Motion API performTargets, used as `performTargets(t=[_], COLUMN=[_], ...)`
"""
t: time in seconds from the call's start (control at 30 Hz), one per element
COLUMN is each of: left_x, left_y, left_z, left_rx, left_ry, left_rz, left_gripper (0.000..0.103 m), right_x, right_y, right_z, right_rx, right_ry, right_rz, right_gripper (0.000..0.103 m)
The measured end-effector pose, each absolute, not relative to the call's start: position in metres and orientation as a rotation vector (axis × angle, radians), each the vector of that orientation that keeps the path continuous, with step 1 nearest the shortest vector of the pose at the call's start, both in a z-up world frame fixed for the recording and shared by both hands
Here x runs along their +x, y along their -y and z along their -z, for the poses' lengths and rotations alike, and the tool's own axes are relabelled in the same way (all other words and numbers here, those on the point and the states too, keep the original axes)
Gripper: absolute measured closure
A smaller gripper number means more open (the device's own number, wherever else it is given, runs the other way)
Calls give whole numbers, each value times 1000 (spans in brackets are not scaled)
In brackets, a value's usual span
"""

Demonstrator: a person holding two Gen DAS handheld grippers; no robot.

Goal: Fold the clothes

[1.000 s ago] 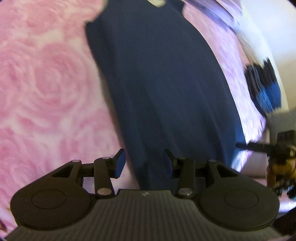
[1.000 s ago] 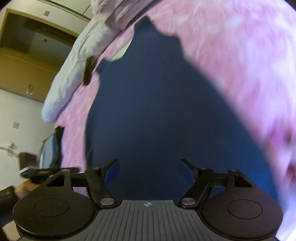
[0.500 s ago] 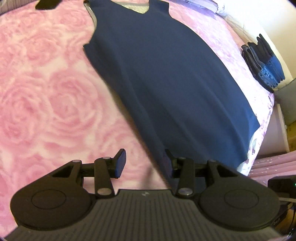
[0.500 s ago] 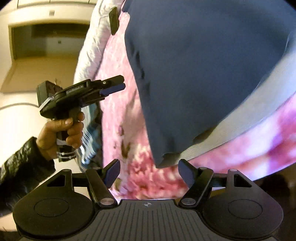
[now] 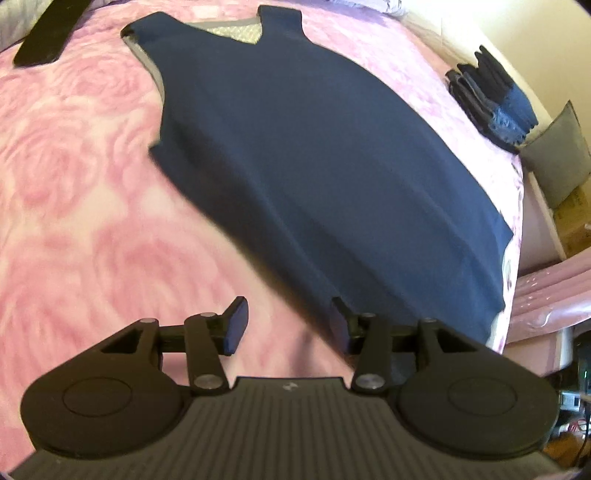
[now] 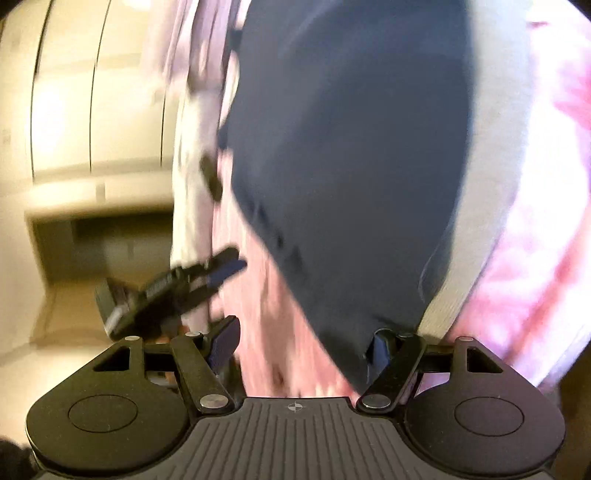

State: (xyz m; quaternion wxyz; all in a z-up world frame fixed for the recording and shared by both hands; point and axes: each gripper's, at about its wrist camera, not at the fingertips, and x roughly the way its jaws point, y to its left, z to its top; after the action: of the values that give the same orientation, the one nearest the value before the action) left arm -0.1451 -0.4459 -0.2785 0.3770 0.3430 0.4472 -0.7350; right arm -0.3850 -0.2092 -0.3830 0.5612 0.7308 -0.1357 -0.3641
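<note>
The navy vest (image 5: 314,155) lies spread flat on the pink rose-patterned bedspread (image 5: 74,166), its V-neck and shoulder straps at the far end and its hem toward the bed's near edge; a grey lining shows inside the neck and along one armhole. The left gripper (image 5: 286,325) hovers over the hem corner nearest it with its jaws wide apart and nothing between them: one finger is over bare bedspread, the other over the vest's edge, though whether it touches the cloth cannot be told. In the right wrist view, which is badly motion-blurred, the right gripper (image 6: 301,350) also stands spread and empty, and the vest's (image 6: 351,147) other hem corner droops right in front of one finger, a strip of grey lining turned out beside it. The left gripper (image 6: 177,288) shows there too, blurred, off to the side of the vest. Beyond the vest, near the bed's far edge, sits a stack of folded dark clothes (image 5: 491,110), and a flat black object (image 5: 51,33) lies on the bedspread near the vest's shoulder.
</note>
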Motion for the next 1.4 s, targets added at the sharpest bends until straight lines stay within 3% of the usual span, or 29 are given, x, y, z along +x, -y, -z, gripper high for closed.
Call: performTargets(t=[0.03,0.07,0.1,0.17,0.23,0.27,0.3,0.33,0.37,0.6,0.93,1.17,1.2,1.23,1.27,1.3,1.33,1.4], left_x=[-144,-143,-143,-142,-142,-143,-142,-141,-140,-129,-121,-157,-165,-174,-184,-195,-207,-235], left_y=[456,466,476,496,512,519,525,523,521,506,515,516,515,515,515,516,517,521], left_z=[280,282,284,287,292,295,298,297,295,298,293,259,255,251,247,245,242,238], left_rx=[868,856,843,816,812,810,816,827,838,907,850,889,899,908,922,935,946,970], left_ry=[-1154,-1161,-1167,-1191,-1218,-1232,-1239,-1225,-1209,-1148,-1170,-1053,-1038,-1024,-1008,-996,-983,-948], left_rz=[1882,1886,1891,1895,1886,1882,1863,1873,1883,1885,1846,1929,1946,1963,1979,1993,2010,2037], left_gripper=[60,60,60,60,60,66,87,99,103,103,101,89,84,82,80,80,79,78], right_x=[-385,-386,-387,-384,-377,-374,-369,-365,-359,-334,-326,-342,-345,-347,-355,-364,-376,-402], right_y=[207,204,203,202,203,204,204,205,205,174,177,192,194,196,198,199,202,206], right_z=[383,384,384,385,381,378,376,373,369,350,363,331,326,320,312,304,295,280], right_rx=[1723,1723,1728,1736,1722,1717,1713,1708,1704,1732,1727,1627,1611,1594,1574,1552,1522,1466], right_ry=[358,393,408,416,388,365,341,317,290,277,65,-114,-136,-158,-190,-224,-249,-292], right_rz=[890,922,947,992,1016,1019,1019,1020,1018,1014,1007,1065,1073,1081,1107,1138,1166,1210], right_gripper=[30,42,66,92,94,98,101,102,102,102,103,101,97,92,70,38,29,29])
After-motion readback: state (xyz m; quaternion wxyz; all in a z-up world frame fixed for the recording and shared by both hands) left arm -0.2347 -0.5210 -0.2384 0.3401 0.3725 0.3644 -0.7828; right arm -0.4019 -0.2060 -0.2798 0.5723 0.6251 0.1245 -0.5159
